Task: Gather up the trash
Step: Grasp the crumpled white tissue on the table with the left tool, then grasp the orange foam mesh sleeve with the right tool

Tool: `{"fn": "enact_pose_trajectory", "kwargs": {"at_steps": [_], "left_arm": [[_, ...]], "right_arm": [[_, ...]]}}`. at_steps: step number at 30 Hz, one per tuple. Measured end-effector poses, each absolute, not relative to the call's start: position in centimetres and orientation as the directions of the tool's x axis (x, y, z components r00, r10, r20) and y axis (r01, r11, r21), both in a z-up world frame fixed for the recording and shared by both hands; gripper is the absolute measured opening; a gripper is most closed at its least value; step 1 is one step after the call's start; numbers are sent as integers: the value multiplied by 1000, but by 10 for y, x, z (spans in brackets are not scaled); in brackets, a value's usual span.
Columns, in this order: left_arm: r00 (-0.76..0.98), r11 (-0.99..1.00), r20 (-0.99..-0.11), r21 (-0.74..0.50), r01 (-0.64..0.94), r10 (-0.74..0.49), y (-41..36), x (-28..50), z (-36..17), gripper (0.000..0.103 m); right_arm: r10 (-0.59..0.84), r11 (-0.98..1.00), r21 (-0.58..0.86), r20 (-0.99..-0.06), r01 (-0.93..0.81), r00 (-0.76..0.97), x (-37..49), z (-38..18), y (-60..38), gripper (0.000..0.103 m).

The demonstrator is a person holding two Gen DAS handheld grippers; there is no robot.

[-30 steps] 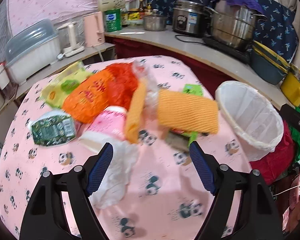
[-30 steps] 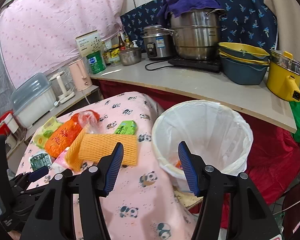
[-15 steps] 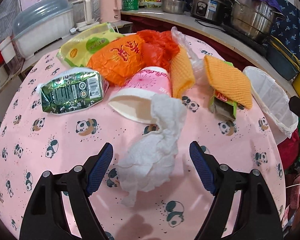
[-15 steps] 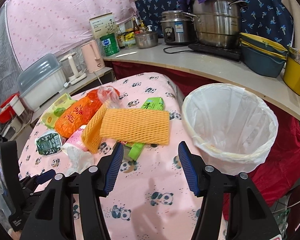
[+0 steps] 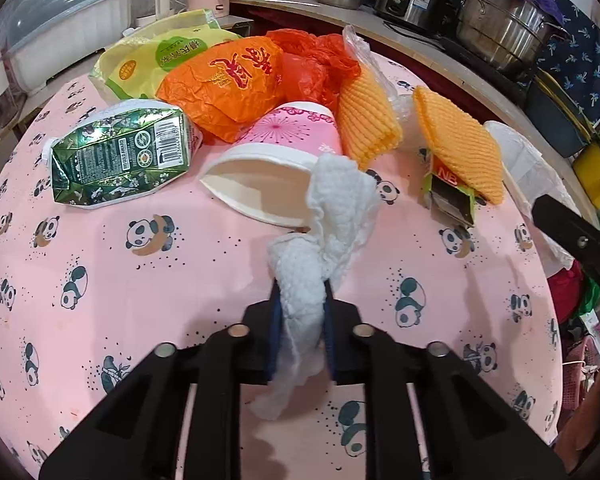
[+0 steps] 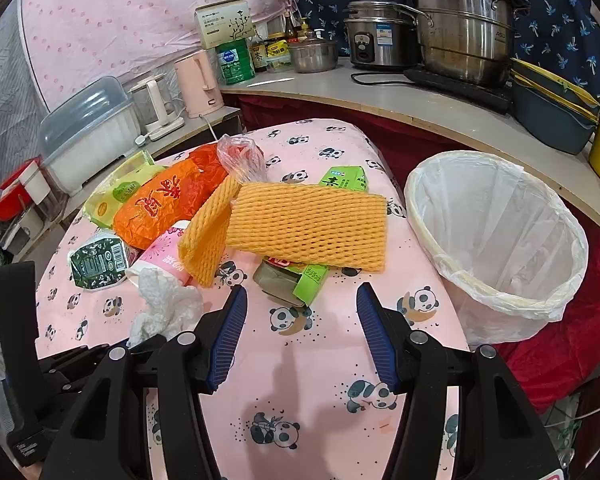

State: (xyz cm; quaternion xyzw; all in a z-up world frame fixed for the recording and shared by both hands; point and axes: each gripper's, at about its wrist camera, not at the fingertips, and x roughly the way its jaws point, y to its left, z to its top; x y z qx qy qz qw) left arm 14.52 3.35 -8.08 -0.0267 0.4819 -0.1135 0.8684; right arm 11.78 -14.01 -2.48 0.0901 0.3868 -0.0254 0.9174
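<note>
My left gripper [image 5: 300,312] is shut on a crumpled white tissue [image 5: 324,240] that lies on the pink panda tablecloth [image 5: 140,300], in front of a tipped pink paper cup [image 5: 276,168]. The tissue also shows in the right wrist view [image 6: 164,308]. My right gripper [image 6: 298,332] is open and empty above the cloth, just short of a flattened green carton [image 6: 296,276] under an orange foam net [image 6: 308,224]. A white-lined trash bin [image 6: 496,240] stands at the table's right edge.
More trash lies behind: a green drink carton [image 5: 116,160], an orange bag [image 5: 228,84], a yellow-green bag [image 5: 160,56], a red plastic bag [image 5: 316,60], a second foam net [image 5: 366,120]. A counter with pots [image 6: 464,28], a kettle [image 6: 198,84] and bowls curves behind.
My left gripper has moved forward and closed on the white tissue. My right gripper has come down and left, nearer the foam net and green carton, still open.
</note>
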Motion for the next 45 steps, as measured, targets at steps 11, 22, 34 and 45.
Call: {"fn": "enact_pose_trajectory", "kwargs": {"at_steps": [11,22,34,45], "left_arm": [[569,966,-781,-185,183,-257,36,134,-45,9],[646,962,-713,-211,173,-272,44,146,-1,9],[651,963,-710,-207,170,-268,32,185,-1,9],[636,963,-723,-206,173,-269,27,199,-9,9]], "right_arm": [[18,982,145,-711,122,703,122,-24,-141,56],[36,985,145,-713,97,700,151,-29,-137,56],[2,998,44,-736,45,677,199,-55,-104,66],[-28,997,33,-708,72,706,207,-50,-118,17]]}}
